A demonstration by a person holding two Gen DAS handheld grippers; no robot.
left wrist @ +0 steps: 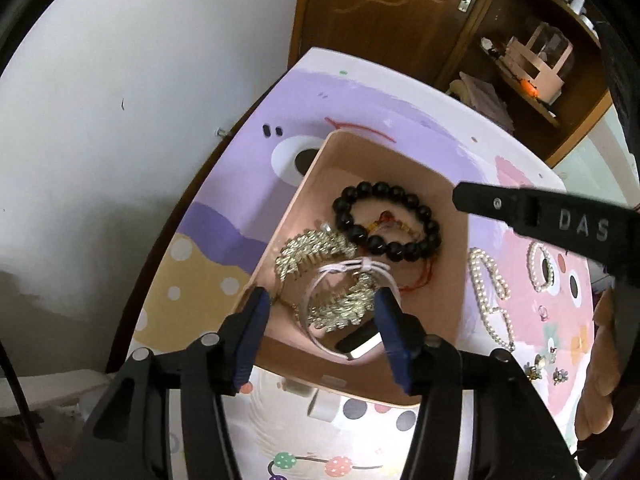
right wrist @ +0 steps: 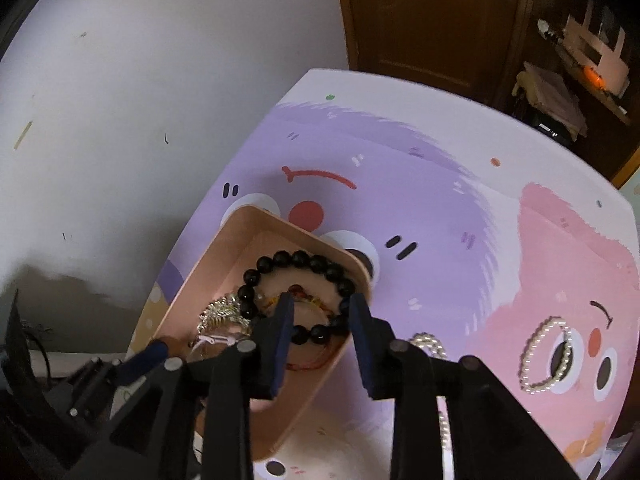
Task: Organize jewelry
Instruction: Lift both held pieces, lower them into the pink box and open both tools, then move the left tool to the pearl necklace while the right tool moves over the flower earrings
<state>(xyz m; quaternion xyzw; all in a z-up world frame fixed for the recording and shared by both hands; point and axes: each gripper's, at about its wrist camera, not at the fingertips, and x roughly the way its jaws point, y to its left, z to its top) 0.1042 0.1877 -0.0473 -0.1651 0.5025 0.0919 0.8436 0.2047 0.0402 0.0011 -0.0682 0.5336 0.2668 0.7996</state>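
R tongs (right wrist: 320, 316) astride black bracelet (right wrist: 296, 292), untouched.

Pink tray (left wrist: 400, 160), shiny black bead bracelet (left wrist: 386, 222), gold leafy chain (left wrist: 308, 252), white pearl strings (left wrist: 490, 284), purple and pink cartoon table (right wrist: 400, 200), brown door (left wrist: 380, 8)

A shallow, peach-pink rectangular tray (left wrist: 400, 160) lies toward the left edge of the cartoon-printed table. Inside it, a bracelet of glossy black round beads (left wrist: 386, 222) lies flat near the tray's far wall, ringing a red-and-gold thread piece (left wrist: 390, 220). A gold, leaf-textured chain (left wrist: 320, 276) sprawls by the near left wall under a white band (left wrist: 352, 270). Pearl strands (left wrist: 490, 284) (one looped) lie outside, toward the table's right edge.
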